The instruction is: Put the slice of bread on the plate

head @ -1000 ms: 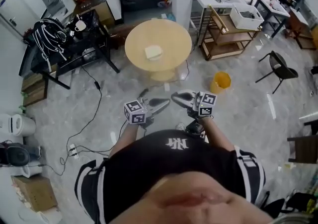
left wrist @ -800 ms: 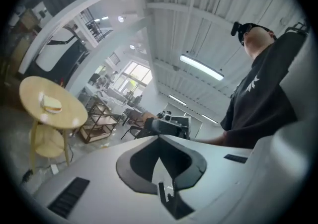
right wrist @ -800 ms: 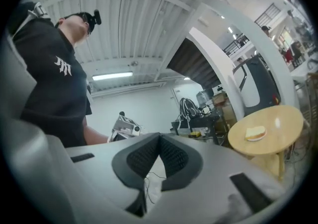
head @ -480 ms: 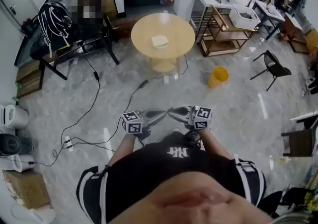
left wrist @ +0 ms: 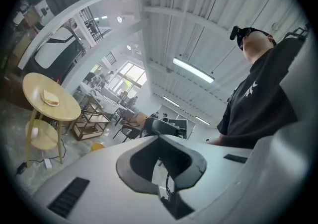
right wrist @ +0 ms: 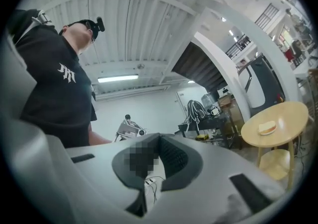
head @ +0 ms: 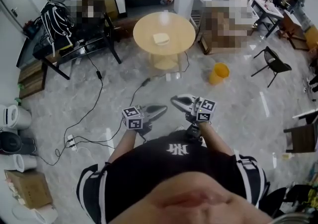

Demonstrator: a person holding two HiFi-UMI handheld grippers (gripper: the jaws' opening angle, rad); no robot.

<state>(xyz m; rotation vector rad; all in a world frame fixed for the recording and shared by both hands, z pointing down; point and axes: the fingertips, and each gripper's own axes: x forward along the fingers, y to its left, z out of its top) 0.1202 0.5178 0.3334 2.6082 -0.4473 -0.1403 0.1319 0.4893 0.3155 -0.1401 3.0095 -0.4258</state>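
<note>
**Bread on table, both grippers shut and empty**

The bread lies flat near the middle of the round table, and nothing touches it. The table stands on the grey floor, well apart from you, with a yellow bucket near its right side. You hold both grippers close to your chest, roughly level, with their tips turned toward each other. Your left gripper has its jaws pressed together with nothing between them. Your right gripper stands just beside it, its jaws likewise together and empty. Neither gripper is near the bread.
</note>
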